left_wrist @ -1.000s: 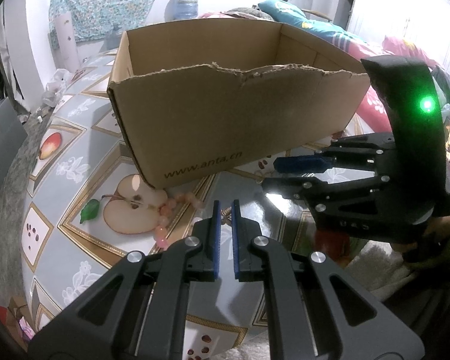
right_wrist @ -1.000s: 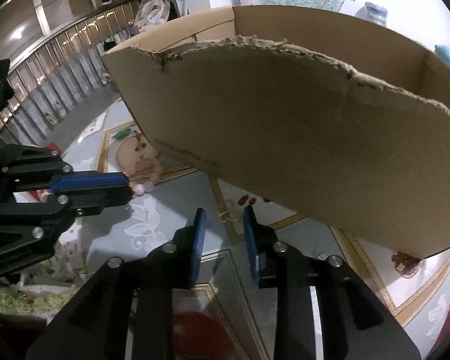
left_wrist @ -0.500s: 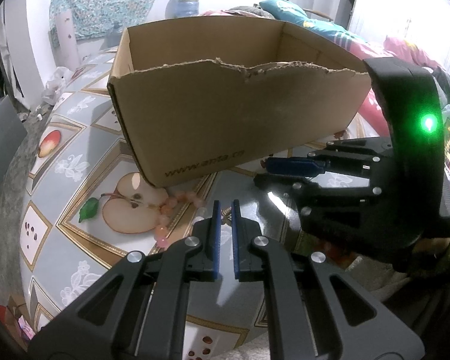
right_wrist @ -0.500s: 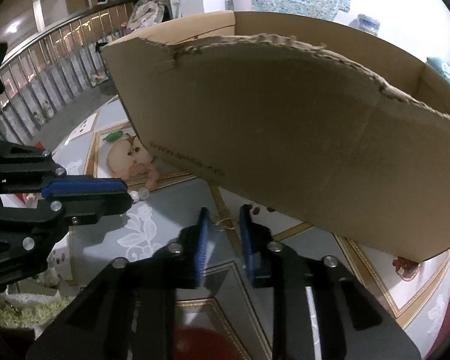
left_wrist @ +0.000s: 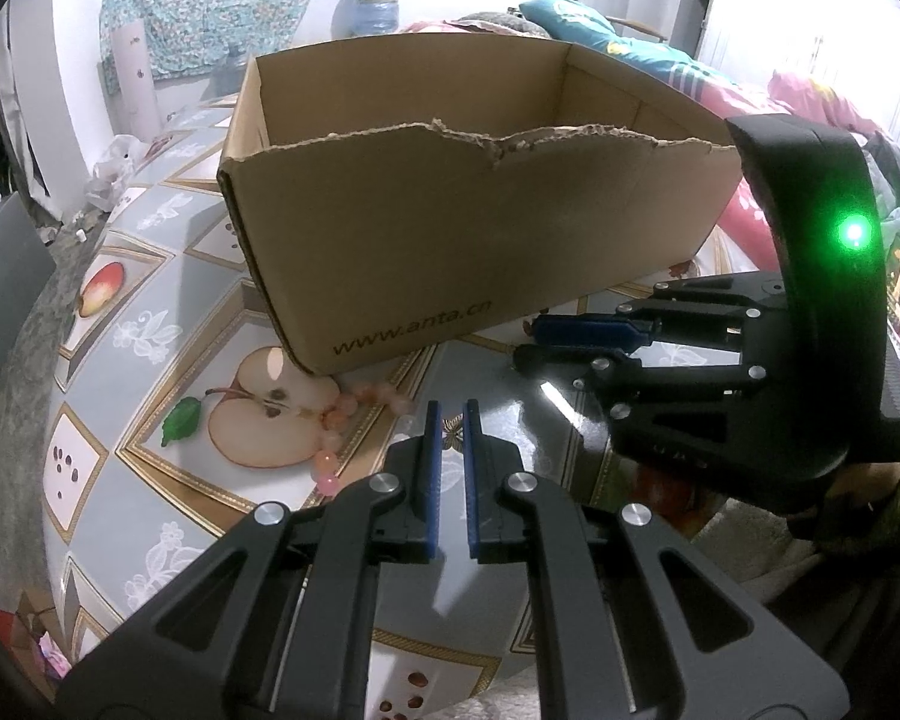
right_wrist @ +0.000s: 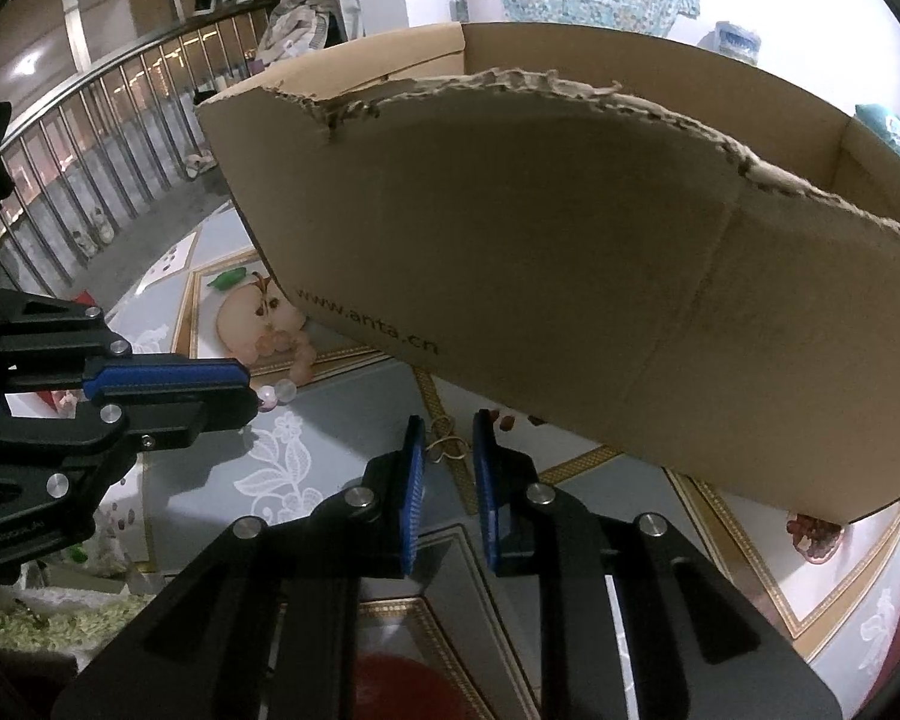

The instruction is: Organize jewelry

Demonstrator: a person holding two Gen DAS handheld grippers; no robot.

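Observation:
A pink bead bracelet lies on the patterned tablecloth at the near corner of an open cardboard box; it also shows in the right wrist view. A small gold ornament lies on the cloth, just ahead of my right gripper, whose jaws stand a little apart and empty. My left gripper hovers above the cloth right of the bracelet, jaws narrowly apart, empty. The gold piece shows between its tips. The box looms close above the right gripper.
The round table carries a fruit-print cloth. The right gripper's body with a green light sits to the right in the left wrist view. A bed with bedding lies behind the box. A railing runs at the left.
Both grippers have drawn back a little from the box. The right gripper's jaws have opened slightly wider. The bracelet and gold piece have not moved.

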